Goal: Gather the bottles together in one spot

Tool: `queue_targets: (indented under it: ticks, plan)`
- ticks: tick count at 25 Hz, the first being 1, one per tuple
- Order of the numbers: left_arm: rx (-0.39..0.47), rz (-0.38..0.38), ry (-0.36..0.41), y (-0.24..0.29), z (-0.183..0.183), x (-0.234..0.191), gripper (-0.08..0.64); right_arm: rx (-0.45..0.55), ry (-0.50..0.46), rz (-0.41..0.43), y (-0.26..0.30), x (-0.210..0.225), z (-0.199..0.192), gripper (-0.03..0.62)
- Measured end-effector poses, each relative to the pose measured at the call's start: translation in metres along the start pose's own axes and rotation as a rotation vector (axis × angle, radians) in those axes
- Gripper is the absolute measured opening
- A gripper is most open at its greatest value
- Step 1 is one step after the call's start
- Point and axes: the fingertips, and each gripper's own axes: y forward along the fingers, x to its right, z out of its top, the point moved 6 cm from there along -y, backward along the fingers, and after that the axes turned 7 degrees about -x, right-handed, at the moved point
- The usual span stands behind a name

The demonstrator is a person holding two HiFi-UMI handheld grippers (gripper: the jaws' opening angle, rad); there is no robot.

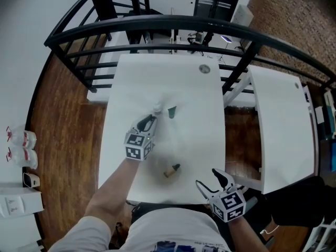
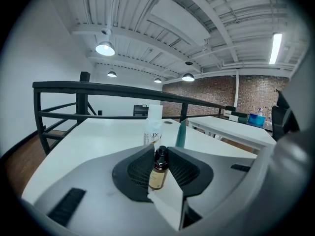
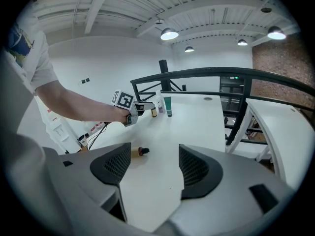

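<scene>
My left gripper (image 1: 151, 121) is shut on a small amber bottle with a black cap (image 2: 158, 169), held upright between its pads near the middle of the white table (image 1: 194, 104). Just beyond it stand a white bottle (image 1: 157, 108) (image 2: 153, 126) and a dark green tube (image 1: 171, 112) (image 2: 180, 133). A second amber bottle (image 1: 170, 170) (image 3: 140, 151) lies on its side near the table's front edge. My right gripper (image 1: 214, 179) (image 3: 155, 168) hangs open and empty at the front right corner, right of the lying bottle. The right gripper view also shows the left gripper (image 3: 132, 108) beside the standing bottles.
A round grommet (image 1: 204, 69) sits in the far part of the table. A second white table (image 1: 283, 125) stands to the right across a gap. A black railing (image 1: 157, 22) curves behind both. Plastic bottles (image 1: 21, 146) lie at the far left by the floor.
</scene>
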Motion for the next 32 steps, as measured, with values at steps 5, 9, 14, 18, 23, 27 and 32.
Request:
queue_targets:
  ticks: [5,9,14,18,23,27,32]
  plan:
    - [-0.012,-0.014,-0.021,0.004,-0.003,-0.003,0.085,0.007,-0.001,0.002,0.004,0.003,0.005,0.325]
    - [-0.016,-0.036,-0.026,0.004,-0.004,-0.003,0.086,0.006,-0.009,0.001,0.007,0.000,0.008,0.325]
    - [-0.018,-0.041,-0.017,0.000,-0.003,-0.005,0.097,0.004,-0.023,-0.006,0.010,-0.005,0.009,0.325]
    - [-0.007,-0.050,-0.008,-0.013,0.000,-0.004,0.103,0.008,-0.033,-0.008,0.011,-0.012,0.012,0.325]
    - [0.010,-0.089,0.027,-0.048,0.006,0.002,0.107,0.028,-0.047,-0.008,0.013,-0.032,0.021,0.325]
    - [0.037,-0.088,0.008,-0.098,0.010,0.008,0.107,0.049,-0.052,-0.006,0.010,-0.055,0.025,0.325]
    - [0.028,-0.091,0.001,-0.185,0.001,0.024,0.107,0.079,-0.066,-0.010,0.006,-0.093,0.027,0.325]
